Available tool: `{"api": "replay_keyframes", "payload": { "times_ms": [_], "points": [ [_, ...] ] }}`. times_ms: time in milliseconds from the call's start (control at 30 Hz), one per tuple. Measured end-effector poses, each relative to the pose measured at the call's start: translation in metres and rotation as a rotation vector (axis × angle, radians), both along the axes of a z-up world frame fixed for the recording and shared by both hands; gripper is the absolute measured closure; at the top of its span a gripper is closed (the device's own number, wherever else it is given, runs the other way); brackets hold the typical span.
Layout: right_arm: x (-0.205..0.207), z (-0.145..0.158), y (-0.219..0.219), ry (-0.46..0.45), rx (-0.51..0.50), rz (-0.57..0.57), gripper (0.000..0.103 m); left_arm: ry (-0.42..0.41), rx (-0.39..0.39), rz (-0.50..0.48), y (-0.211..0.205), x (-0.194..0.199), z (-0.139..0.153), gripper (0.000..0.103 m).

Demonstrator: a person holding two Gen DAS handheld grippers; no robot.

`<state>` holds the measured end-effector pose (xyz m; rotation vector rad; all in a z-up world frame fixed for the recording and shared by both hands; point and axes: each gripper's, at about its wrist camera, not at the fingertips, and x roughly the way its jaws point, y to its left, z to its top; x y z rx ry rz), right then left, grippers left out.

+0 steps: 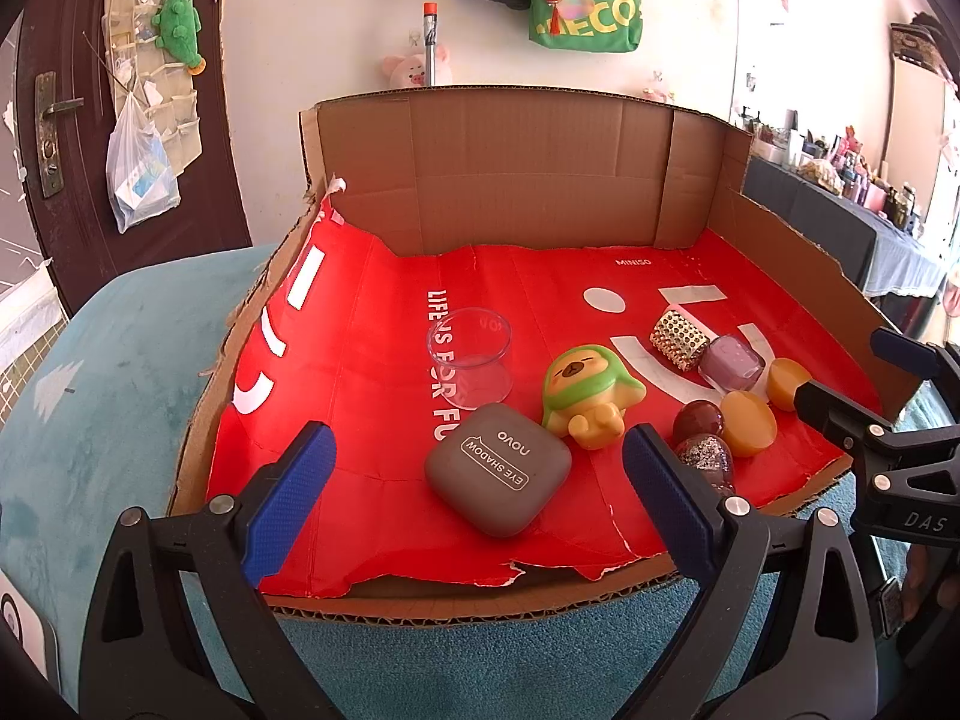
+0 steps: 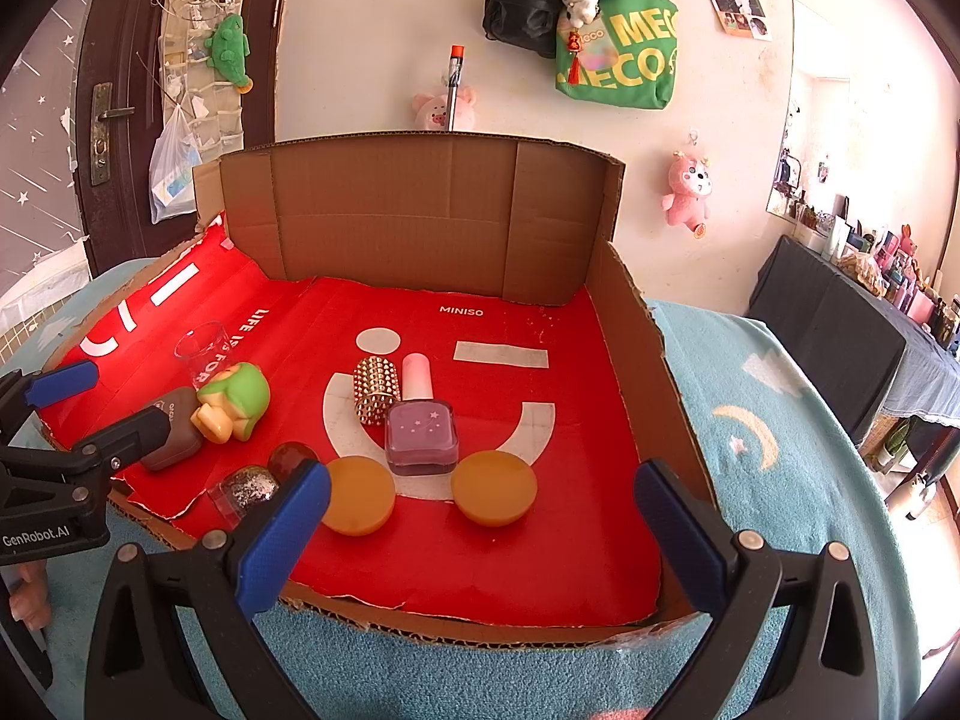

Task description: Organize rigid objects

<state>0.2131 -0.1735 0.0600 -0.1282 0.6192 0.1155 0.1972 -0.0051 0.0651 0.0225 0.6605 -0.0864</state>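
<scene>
Left wrist view: the left gripper (image 1: 477,501) hangs at the bottom of the frame with its blue-padded jaws spread wide and nothing between them. Framed almost exactly in that gap, at lower centre, lies the flat grey rounded-square eye shadow case (image 1: 498,469), on the red paper lining of the shallow open-fronted cardboard tray (image 1: 480,180). Its diagonal runs up and to the right. Just above it stand a clear empty plastic cup (image 1: 471,357) and a yellow squishy toy figure in a green hood (image 1: 591,396). The right gripper (image 1: 840,375) enters from the right edge, also spread, its lower tip just beside an amber disc (image 1: 789,383).

Right wrist view: the right gripper (image 2: 483,507) sits at the bottom of the frame, jaws wide apart and empty. Between them, straight ahead, are two flat amber discs, one at lower centre left (image 2: 358,495) and one right of it (image 2: 493,487), with a square purple nail polish bottle with a pale pink cap (image 2: 422,420) between and just behind them, cap pointing away. A gold studded cylinder (image 2: 376,390) lies beside the cap. A glittery bottle (image 2: 249,489) and a dark red bead (image 2: 292,457) sit at the left jaw.

By my reading the left gripper is nearer the case and the right nearer the discs, each needing only a straight advance.
</scene>
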Motion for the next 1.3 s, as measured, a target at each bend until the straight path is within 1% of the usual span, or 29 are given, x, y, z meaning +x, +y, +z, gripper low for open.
{"api": "replay_keyframes", "payload": {
  "times_ms": [633, 800, 1033, 1300],
  "points": [
    [0.0, 0.0, 0.001, 0.0, -0.001, 0.001, 0.0, -0.001, 0.0, 0.001, 0.0, 0.0, 0.0, 0.005],
    [-0.001, 0.0, -0.001, 0.006, 0.01, 0.006, 0.0, -0.023, 0.018, 0.0, -0.002, -0.007, 0.005, 0.005],
    [-0.013, 0.008, 0.0, -0.015, 0.016, 0.008, 0.0, -0.04, 0.017, -0.001, -0.003, -0.022, 0.015, 0.005],
    [-0.038, 0.024, -0.001, -0.047, 0.023, 0.01, 0.0, -0.039, -0.013, 0.006, 0.002, -0.042, 0.023, 0.005]
  ]
}}
